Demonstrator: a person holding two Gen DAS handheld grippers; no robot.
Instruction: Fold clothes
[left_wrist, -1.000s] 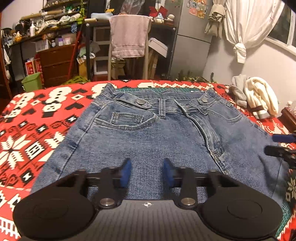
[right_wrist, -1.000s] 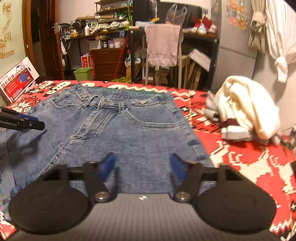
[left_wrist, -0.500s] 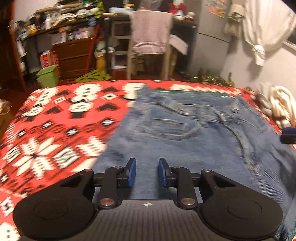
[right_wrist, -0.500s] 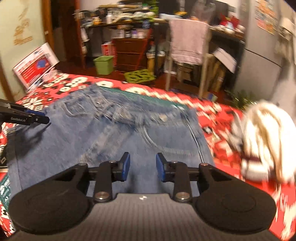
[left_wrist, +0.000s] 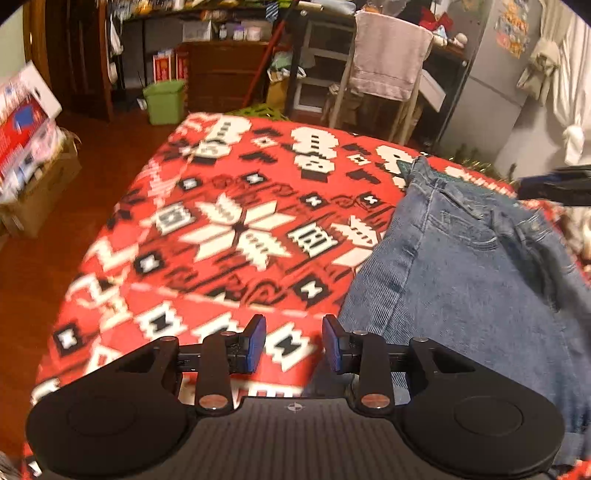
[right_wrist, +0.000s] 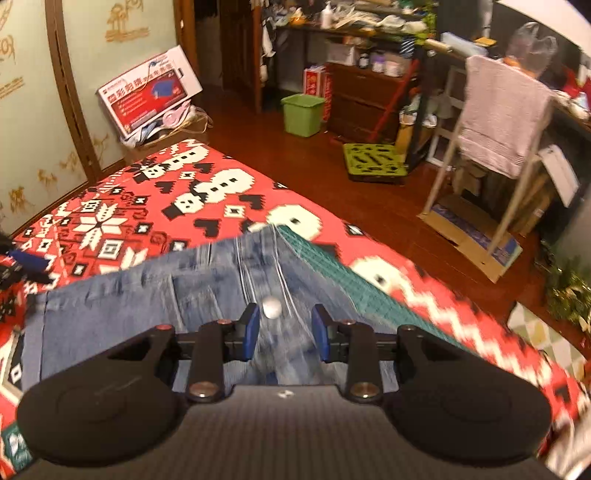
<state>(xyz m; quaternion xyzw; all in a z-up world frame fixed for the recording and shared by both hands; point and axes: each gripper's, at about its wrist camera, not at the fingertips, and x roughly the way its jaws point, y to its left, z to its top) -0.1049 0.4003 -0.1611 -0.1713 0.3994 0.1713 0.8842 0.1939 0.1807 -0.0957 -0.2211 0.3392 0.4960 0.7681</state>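
Blue jeans (left_wrist: 472, 280) lie flat on a bed with a red patterned blanket (left_wrist: 236, 229). My left gripper (left_wrist: 294, 343) is open and hovers over the blanket at the jeans' left edge, its right finger (left_wrist: 332, 345) just at the denim side seam. In the right wrist view, my right gripper (right_wrist: 282, 336) is open above the jeans (right_wrist: 122, 310) at the waistband, and a metal button (right_wrist: 271, 307) shows between its fingers. Each gripper appears in the other's view: the right gripper (left_wrist: 554, 184) at the upper right, the left gripper (right_wrist: 22, 266) at the left edge.
A green cutting mat (right_wrist: 317, 258) pokes out under the jeans' waistband. Beyond the bed's far edge are wooden floor, a green bin (right_wrist: 303, 114), a chair with a pink towel (right_wrist: 502, 114) and cluttered shelves. A boxed item (right_wrist: 147, 92) leans on the left wall.
Both views have swung left. My left gripper moved from over the jeans to their left edge above the blanket. My right gripper moved up to the waistband, with its fingers closer together than a second ago.
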